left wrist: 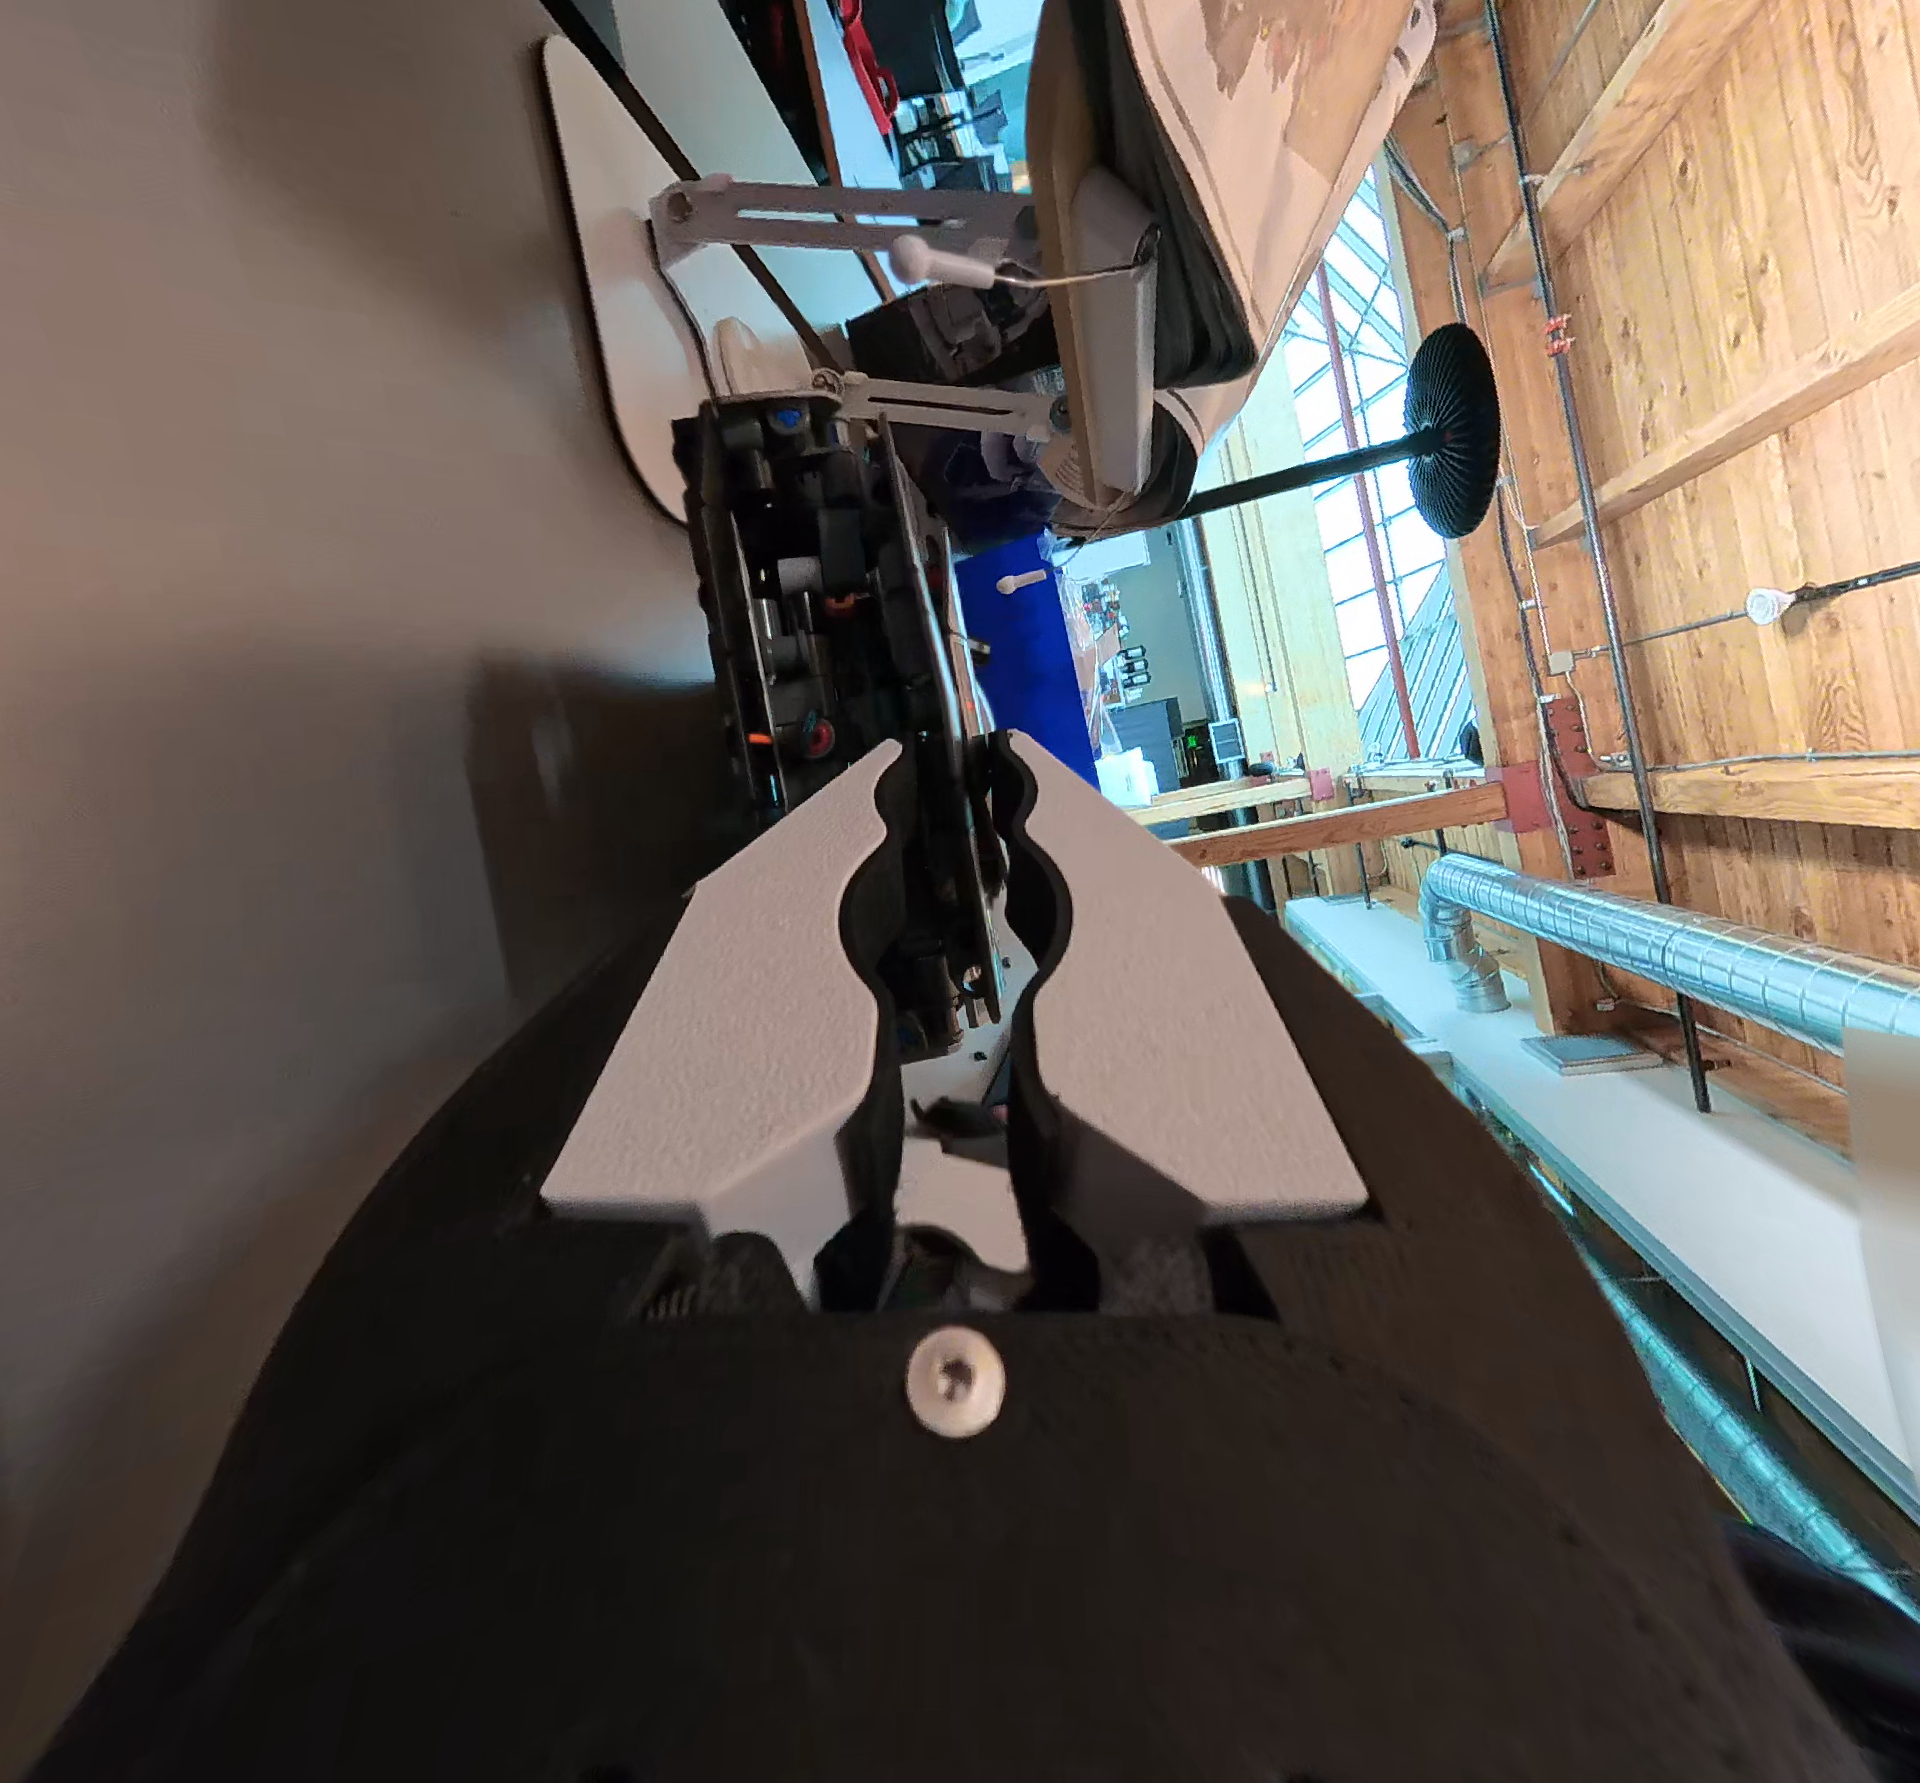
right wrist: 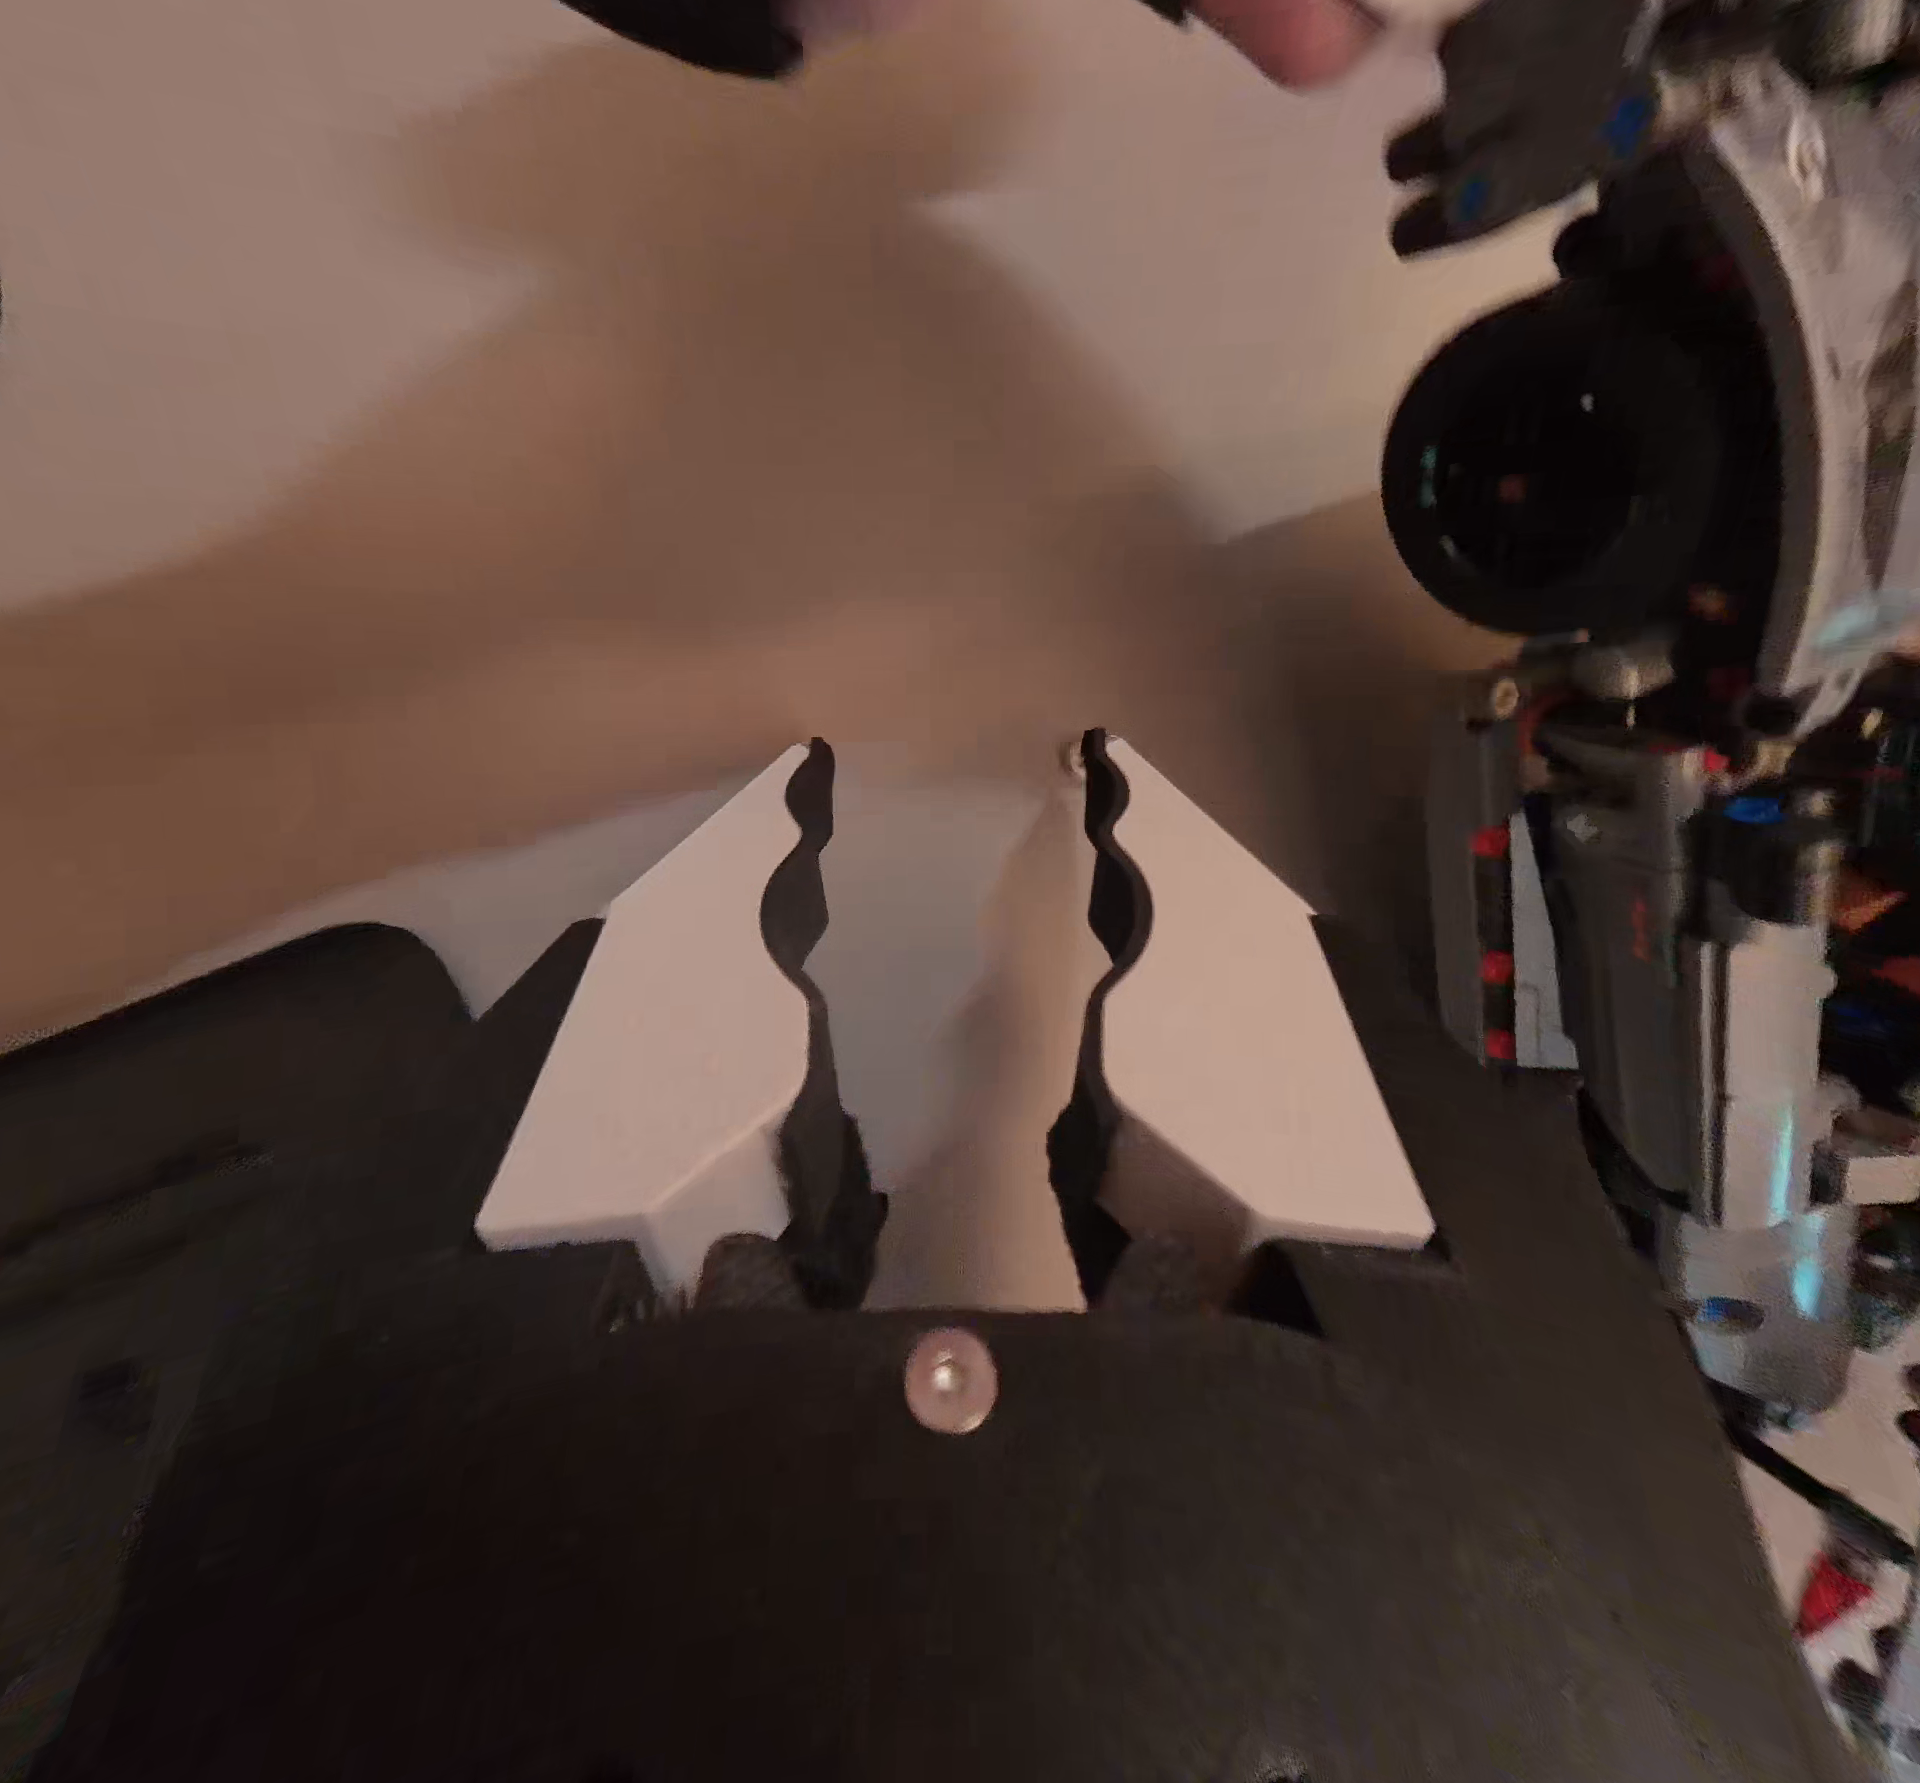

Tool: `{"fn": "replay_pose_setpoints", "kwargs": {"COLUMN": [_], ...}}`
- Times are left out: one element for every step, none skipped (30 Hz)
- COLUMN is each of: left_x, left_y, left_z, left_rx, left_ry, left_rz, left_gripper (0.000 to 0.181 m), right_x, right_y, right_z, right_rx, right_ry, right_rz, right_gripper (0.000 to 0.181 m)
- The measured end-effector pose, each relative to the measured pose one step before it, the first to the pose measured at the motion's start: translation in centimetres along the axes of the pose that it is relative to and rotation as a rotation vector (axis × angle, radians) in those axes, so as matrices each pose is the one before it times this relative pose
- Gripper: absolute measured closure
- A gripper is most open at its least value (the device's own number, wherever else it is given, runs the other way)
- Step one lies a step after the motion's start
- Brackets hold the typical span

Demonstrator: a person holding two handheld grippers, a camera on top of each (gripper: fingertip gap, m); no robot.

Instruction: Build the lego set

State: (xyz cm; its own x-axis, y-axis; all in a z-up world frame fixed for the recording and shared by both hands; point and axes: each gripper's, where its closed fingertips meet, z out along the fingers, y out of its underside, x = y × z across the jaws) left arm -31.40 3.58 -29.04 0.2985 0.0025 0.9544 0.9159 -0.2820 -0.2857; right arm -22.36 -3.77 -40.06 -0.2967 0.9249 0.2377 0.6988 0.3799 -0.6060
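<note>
Left gripper: its two fingers are nearly pressed together, pinching a thin edge of the lego model. The model sticks out straight ahead of the tips.
Right gripper: spread apart, with nothing between the fingers. Only the pale table lies ahead of it.
Lego model from the right side: off to the right of the right gripper, near but not touching. It is blurry there.
Hand: a person's fingers show past the tips, high up.
How it will handle: I think it is hard and stiff but breakable. Small bits could pop off if squeezed hard.
Where to hold: I would grab a flat, solid part, not the tiny bits.
</note>
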Motion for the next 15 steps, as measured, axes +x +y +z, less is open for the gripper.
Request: {"fn": "replay_pose_setpoints", "kwargs": {"left_x": [0.035,0.097,0.057,-0.045,-0.105,-0.064,-0.071,-0.081,-0.081,-0.086,-0.106,-0.124,-0.115,-0.104,-0.107], "left_y": [-0.044,-0.063,-0.066,-0.068,-0.035,-0.040,-0.017,0.010,0.036,0.009,0.001,-0.015,0.006,0.020,0.027], "left_z": [0.168,0.123,0.086,0.081,0.065,0.044,0.056,0.040,0.025,-0.007,-0.035,-0.054,-0.045,-0.037,-0.052], "left_rx": [-0.0052,-0.0049,-0.0036,-0.0021,-0.0026,-0.0006,-0.0001,-0.0003,-0.0005,0.0002,0.0007,0.0004,-0.0003,0.0010,0.0023], "left_ry": [-0.0042,0.0013,0.0016,-0.0011,-0.0002,0.0051,0.0055,0.0042,0.0036,0.0023,0.0011,0.0013,0.0027,0.0036,0.0029], "left_rz": [0.0021,0.0017,0.0022,-0.0001,-0.0038,-0.0044,-0.0028,-0.0033,-0.0035,-0.0020,-0.0022,-0.0030,-0.0037,-0.0038,-0.0027], "left_gripper": [0.172,0.172,0.171,0.172,0.172,0.171,0.171,0.171,0.171,0.171,0.171,0.171,0.171,0.171,0.171], "right_x": [0.390,0.476,0.719,0.590,0.477,0.359,0.331,0.232,-0.155,-0.300,-0.131,-0.159,-0.105,-0.013,0.097], "right_y": [0.272,0.125,0.201,0.137,-0.022,-0.080,0.046,0.232,0.079,0.019,0.061,-0.088,-0.334,-0.192,-0.186], "right_z": [-0.014,-0.202,-0.356,-0.310,-0.247,-0.142,0.015,0.162,0.299,0.401,0.423,0.350,0.196,0.245,0.169], "right_rx": [0.0180,0.0311,0.0221,0.0141,0.0155,0.0142,0.0016,-0.0121,-0.0059,-0.0079,-0.0130,-0.0072,0.0052,-0.0066,-0.0022], "right_ry": [-0.0423,-0.0431,-0.0221,-0.0143,-0.0093,-0.0108,-0.0055,-0.0019,-0.0170,-0.0157,0.0049,0.0050,0.0058,0.0095,0.0137], "right_rz": [0.0472,0.0518,0.0377,0.0215,0.0176,0.0185,0.0110,-0.0022,-0.0037,-0.0051,-0.0142,-0.0177,-0.0048,-0.0029,0.0022], "right_gripper": [0.137,0.144,0.146,0.147,0.148,0.149,0.150,0.151,0.153,0.153,0.152,0.155,0.160,0.160,0.161]}}
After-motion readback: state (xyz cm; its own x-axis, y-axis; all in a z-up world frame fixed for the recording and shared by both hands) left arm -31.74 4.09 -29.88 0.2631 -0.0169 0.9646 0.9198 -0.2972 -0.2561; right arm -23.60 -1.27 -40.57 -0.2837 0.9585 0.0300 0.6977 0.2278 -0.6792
